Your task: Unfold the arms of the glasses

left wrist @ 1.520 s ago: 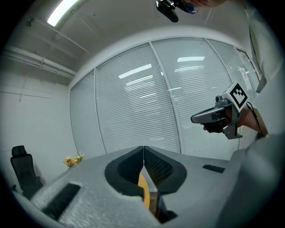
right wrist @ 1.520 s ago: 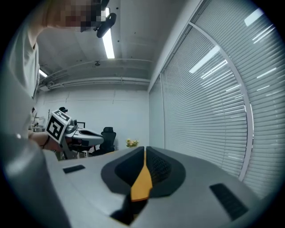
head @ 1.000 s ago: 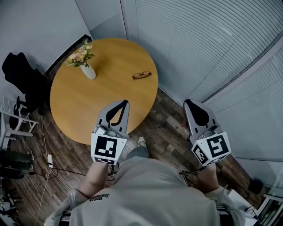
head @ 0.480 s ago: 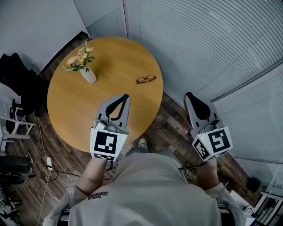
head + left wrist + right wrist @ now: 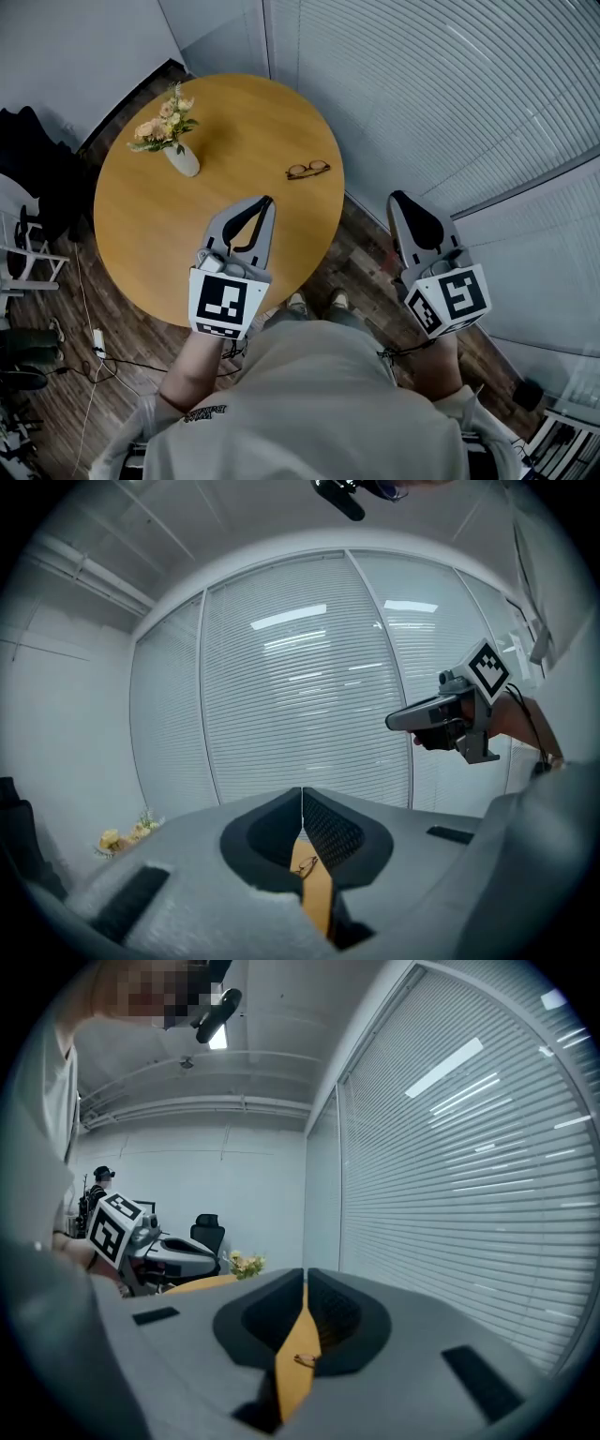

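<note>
Beneath the left gripper (image 5: 265, 201) and left of the right gripper (image 5: 394, 197) spreads the table (image 5: 159, 234); both grippers are empty, jaws together. Glasses (image 5: 307, 169) lie well ahead, between them, near the rim: a shut-jaw nudge could push them off

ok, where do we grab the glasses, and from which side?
Probably the frame front, at the end nearer the left gripper, coming from the near side: the glasses lie flat, long axis across the head view, near the table's right edge. Arms too small to make out.
</note>
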`<act>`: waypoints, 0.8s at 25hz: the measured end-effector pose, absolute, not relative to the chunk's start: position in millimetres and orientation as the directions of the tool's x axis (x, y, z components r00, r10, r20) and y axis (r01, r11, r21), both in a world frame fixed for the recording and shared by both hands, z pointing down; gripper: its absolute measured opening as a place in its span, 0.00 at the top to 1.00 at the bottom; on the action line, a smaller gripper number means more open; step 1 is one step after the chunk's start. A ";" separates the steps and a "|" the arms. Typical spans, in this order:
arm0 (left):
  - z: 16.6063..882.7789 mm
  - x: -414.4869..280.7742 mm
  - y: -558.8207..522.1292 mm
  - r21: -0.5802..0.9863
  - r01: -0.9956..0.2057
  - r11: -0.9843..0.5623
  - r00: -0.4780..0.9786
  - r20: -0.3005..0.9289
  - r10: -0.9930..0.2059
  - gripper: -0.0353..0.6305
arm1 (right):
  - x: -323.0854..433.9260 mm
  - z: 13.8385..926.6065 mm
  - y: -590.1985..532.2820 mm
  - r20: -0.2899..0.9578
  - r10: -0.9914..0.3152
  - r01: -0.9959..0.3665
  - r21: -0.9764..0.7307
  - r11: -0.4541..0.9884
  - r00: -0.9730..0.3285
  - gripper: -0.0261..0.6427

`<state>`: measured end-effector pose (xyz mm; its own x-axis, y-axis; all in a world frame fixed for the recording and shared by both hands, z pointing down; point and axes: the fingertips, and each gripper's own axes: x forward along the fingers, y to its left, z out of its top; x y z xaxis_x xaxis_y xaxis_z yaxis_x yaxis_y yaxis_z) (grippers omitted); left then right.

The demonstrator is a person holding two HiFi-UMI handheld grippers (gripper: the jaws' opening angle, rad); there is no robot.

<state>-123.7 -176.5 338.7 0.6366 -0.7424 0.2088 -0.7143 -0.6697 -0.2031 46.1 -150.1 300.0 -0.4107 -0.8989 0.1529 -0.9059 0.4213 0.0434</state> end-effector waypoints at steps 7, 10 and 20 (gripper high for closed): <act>337.4 -109.4 -181.7 -0.210 -0.728 -0.653 0.618 0.212 -0.757 0.91 | 57.0 303.7 -161.8 0.157 -0.883 -0.891 0.037 0.453 -0.442 0.91; 337.6 -105.7 -183.6 -0.211 -0.737 -0.642 0.605 0.218 -0.766 0.91 | 60.9 303.9 -165.7 0.156 -0.876 -0.884 0.031 0.466 -0.456 0.91; 346.8 -91.0 -192.3 -0.230 -0.743 -0.629 0.574 0.264 -0.775 0.91 | 71.8 309.9 -177.6 0.159 -0.856 -0.867 0.010 0.499 -0.491 0.91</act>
